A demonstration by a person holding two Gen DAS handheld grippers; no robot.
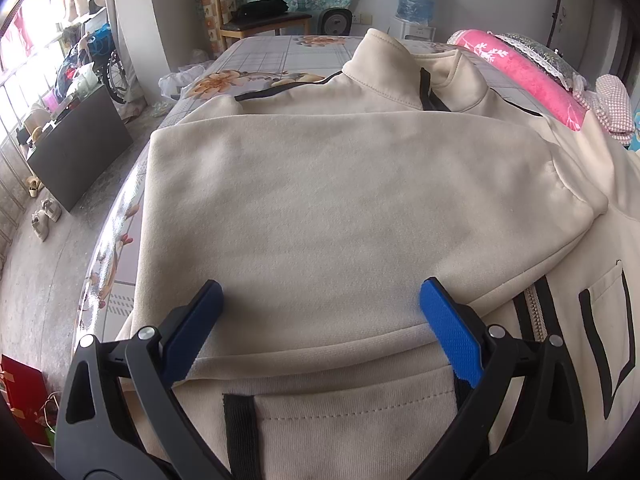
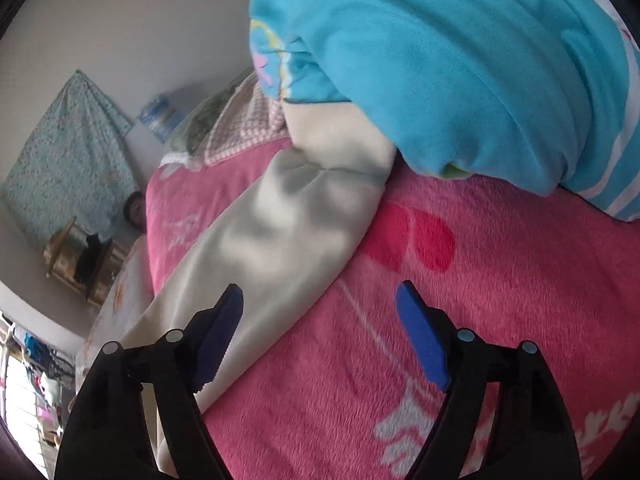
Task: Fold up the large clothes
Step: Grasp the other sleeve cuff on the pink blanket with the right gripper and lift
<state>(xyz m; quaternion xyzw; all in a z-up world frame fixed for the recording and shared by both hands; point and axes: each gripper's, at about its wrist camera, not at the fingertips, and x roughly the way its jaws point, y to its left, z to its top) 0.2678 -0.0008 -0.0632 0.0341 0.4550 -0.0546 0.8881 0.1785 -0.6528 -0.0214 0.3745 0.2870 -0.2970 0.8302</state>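
The cream jacket (image 1: 340,208) lies spread on the bed (image 1: 272,52), collar (image 1: 400,68) toward the far end and zip front facing up. One sleeve (image 1: 360,184) is already folded across the chest, its cuff end lying near the right side of the body panel. That is the only fold visible on this side.

The left tool (image 1: 320,320) hangs low over the folded sleeve near the hem, jaws apart. The blue pads (image 1: 448,328) sit to either side of a flat stretch of cloth and do not pinch it. No fabric is gathered between them.

The right tool (image 2: 320,332) is over the far side of the bed, above a pink blanket (image 2: 480,320) and below a rolled blue blanket (image 2: 460,80). Its jaws stand apart with nothing clamped. The second sleeve (image 2: 280,232) runs out across the pink blanket, unfolded, with its end tucked against the blue roll. One pad (image 2: 218,344) overlaps the sleeve edge in this blurred view; contact cannot be confirmed.

Assessment of progress: early stage, roughly one fold in.

Remaining work, as judged from the layout:
- Grasp the outstretched sleeve and bring it across the chest.
- Fold the side panels inward, if needed.
- Fold the hem up toward the collar to form a compact packet.
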